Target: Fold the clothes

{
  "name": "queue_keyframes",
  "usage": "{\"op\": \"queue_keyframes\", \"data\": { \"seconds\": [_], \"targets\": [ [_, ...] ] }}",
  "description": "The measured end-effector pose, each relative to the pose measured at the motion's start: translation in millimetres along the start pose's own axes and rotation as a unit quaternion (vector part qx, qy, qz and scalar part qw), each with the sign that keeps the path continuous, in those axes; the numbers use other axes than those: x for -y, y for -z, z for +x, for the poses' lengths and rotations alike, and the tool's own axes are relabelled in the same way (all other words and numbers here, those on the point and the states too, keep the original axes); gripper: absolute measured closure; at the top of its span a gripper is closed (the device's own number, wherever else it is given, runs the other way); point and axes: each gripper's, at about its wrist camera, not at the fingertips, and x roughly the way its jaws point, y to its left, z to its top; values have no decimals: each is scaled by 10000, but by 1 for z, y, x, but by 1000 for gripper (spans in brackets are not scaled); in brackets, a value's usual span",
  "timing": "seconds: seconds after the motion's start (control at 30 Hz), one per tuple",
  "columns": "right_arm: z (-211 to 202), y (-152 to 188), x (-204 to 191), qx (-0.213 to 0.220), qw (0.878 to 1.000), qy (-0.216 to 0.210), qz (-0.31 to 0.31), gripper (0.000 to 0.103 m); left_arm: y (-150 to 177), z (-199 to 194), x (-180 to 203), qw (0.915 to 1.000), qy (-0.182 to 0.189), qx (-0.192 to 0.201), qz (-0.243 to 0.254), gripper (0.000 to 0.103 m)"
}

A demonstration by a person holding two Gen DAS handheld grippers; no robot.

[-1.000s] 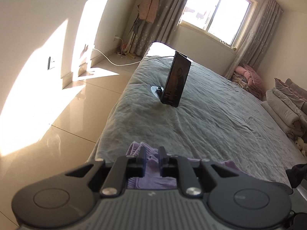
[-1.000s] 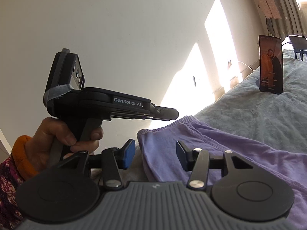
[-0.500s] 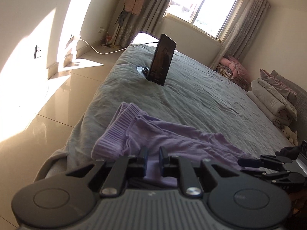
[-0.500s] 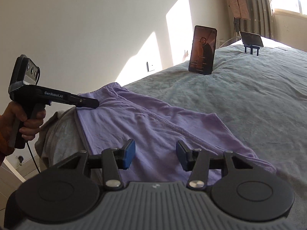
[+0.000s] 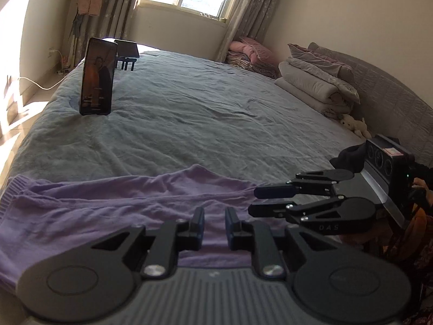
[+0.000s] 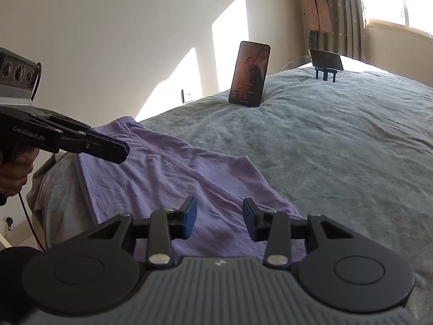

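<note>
Garment [image 5: 108, 211] laid flatter, near hem hidden

Bed [image 5: 205, 124]: broad grey cover, bare across the middle and toward 1 o'clock in the left wrist view; open passage there.
Obstacles:
- Phone [image 5: 97, 77], upright at 10 o'clock, near the bed's left edge.
- Small stand [image 5: 126, 54] just behind the phone, at 11 o'clock.
- Folded bedding [image 5: 314, 81] stacked along the right edge at 2 o'clock.
- Purple garment [image 5: 108, 205] spread over the near edge, 9 to 3 o'clock.
- Wall [image 6: 121, 27] close beyond the bed's left side.
</note>
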Motion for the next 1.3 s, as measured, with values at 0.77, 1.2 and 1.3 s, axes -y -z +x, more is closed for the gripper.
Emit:
{"op": "queue_keyframes", "data": {
  "seconds": [0.77, 1.2, 1.3],
  "targets": [
    [-29, 13, 45, -316, 9974, 309, 568, 66, 14, 30, 40, 9970, 560, -451, 298, 73],
    [-70, 42, 33, -710, 9928, -13, 968, 64, 27, 46, 83, 9806, 1029, -977, 1349, 61],
    [-73, 45, 44, -845, 9794, -608, 1729, 64, 28, 41, 87, 9801, 975, -919, 1463, 61]
  ]
}}
